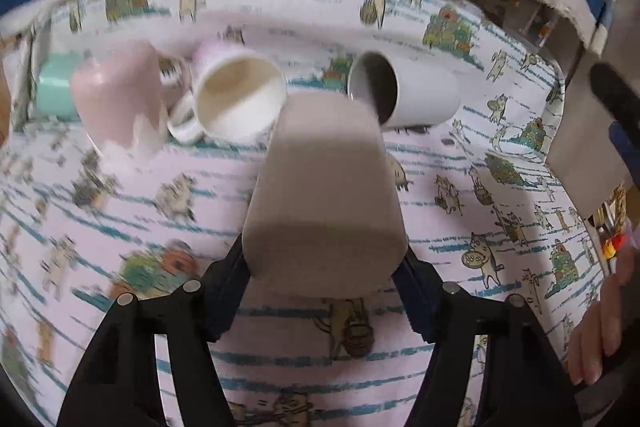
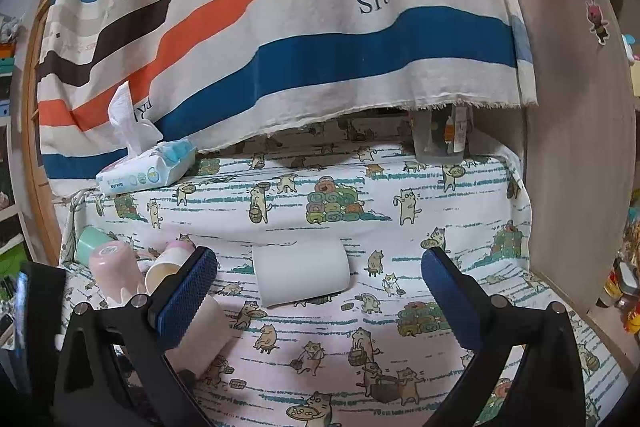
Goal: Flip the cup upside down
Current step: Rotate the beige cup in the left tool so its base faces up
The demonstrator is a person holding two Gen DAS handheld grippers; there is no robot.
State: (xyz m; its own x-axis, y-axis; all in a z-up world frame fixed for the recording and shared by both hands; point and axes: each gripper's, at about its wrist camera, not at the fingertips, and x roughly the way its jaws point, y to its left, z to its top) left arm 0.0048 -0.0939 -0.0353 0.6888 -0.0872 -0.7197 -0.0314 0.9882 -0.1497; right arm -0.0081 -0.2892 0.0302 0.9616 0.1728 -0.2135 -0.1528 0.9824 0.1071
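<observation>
My left gripper (image 1: 325, 269) is shut on a beige cup (image 1: 324, 195), held above the cat-print tablecloth (image 1: 460, 227) with its closed base pointing away from the camera. The same cup (image 2: 208, 335) shows at lower left in the right wrist view, behind my right gripper's left finger. My right gripper (image 2: 320, 287) is open and empty, hovering above the cloth. A white mug (image 2: 302, 273) lies on its side between its fingers, farther away; it also shows in the left wrist view (image 1: 408, 93).
A pink cup (image 1: 116, 99) stands upside down at left, beside a mint cup (image 1: 56, 87) and a pink-rimmed mug (image 1: 240, 99) lying on its side. A wet-wipes pack (image 2: 148, 171) lies at the back. A striped cloth (image 2: 280, 27) hangs behind. A wooden panel (image 2: 576, 147) stands at right.
</observation>
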